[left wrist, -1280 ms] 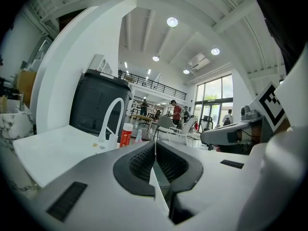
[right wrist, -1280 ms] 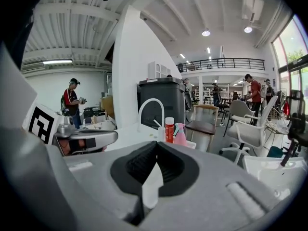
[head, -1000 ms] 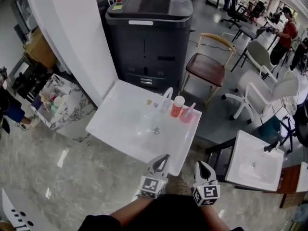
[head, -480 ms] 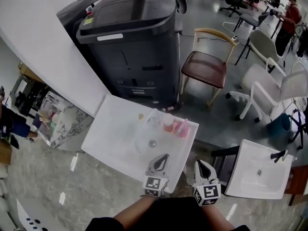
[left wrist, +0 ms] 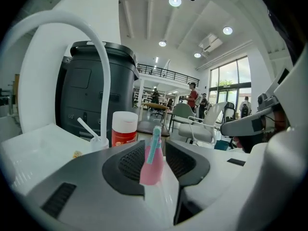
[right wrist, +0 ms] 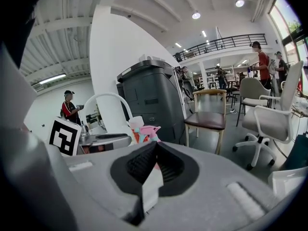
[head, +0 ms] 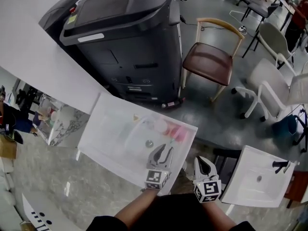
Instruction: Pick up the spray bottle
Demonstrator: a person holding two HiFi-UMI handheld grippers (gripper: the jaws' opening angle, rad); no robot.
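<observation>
While the left tool (head: 163, 151) opens empty, right tool (head: 204, 160) closed, the spray bottle (left wrist: 150, 170) stands upright ahead.

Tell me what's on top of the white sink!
On the white sink: a curved faucet, a red bottle with a white cap, and the pink spray bottle. The left hand-held gripper, jaws opening with nothing between them, hides part of the near edge.
</observation>
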